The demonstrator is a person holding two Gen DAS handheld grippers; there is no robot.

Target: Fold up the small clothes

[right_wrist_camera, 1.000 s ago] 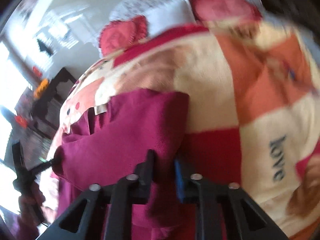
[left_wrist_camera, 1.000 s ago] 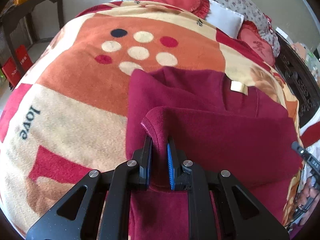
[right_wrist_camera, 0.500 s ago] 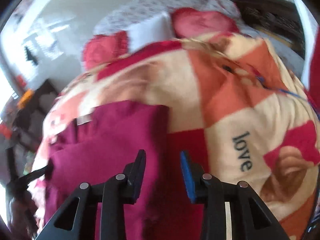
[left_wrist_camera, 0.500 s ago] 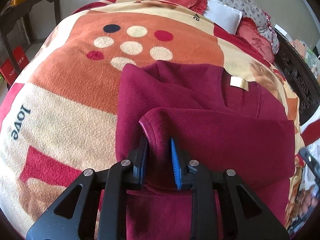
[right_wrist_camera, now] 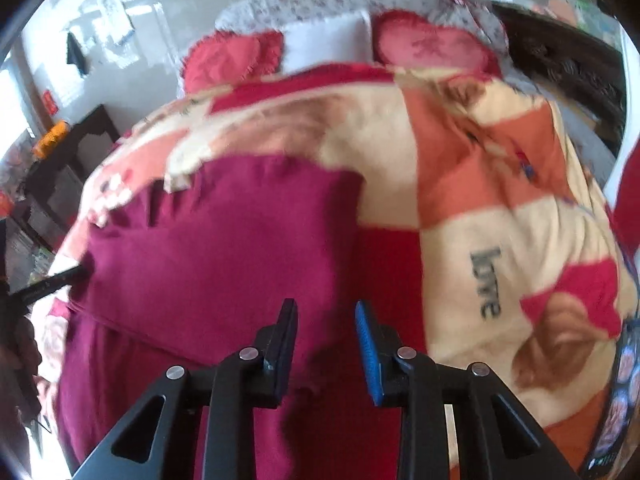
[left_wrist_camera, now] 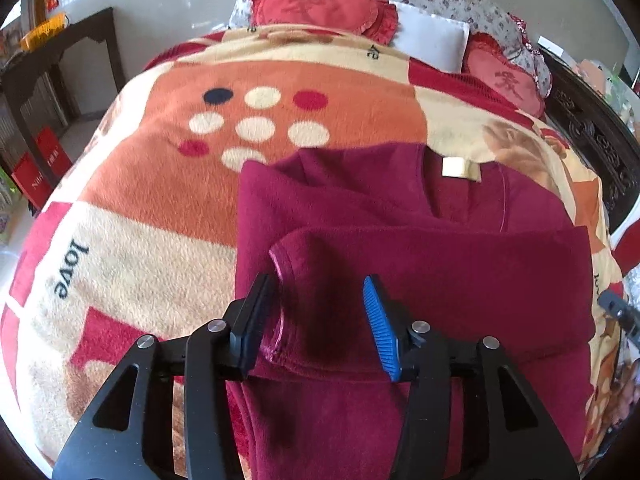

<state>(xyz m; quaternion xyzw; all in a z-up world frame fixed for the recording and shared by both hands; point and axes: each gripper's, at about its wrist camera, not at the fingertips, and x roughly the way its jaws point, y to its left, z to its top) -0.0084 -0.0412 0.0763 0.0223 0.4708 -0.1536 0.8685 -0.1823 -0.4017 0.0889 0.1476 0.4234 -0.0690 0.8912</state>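
The maroon sweater (left_wrist_camera: 400, 264) lay flat on the patterned fleece blanket (left_wrist_camera: 168, 184), its sleeve (left_wrist_camera: 420, 252) folded across the body below the cream neck label (left_wrist_camera: 460, 168); the red heart cushions (left_wrist_camera: 316, 4) sat well beyond the sweater at the bed's head. The left gripper (left_wrist_camera: 320, 320) stood wide open, its fingers either side of the sleeve cuff and gripping nothing; the right gripper (right_wrist_camera: 326, 344) was likewise open and empty, poised over the sweater's edge where it met the blanket, in a blurred view.
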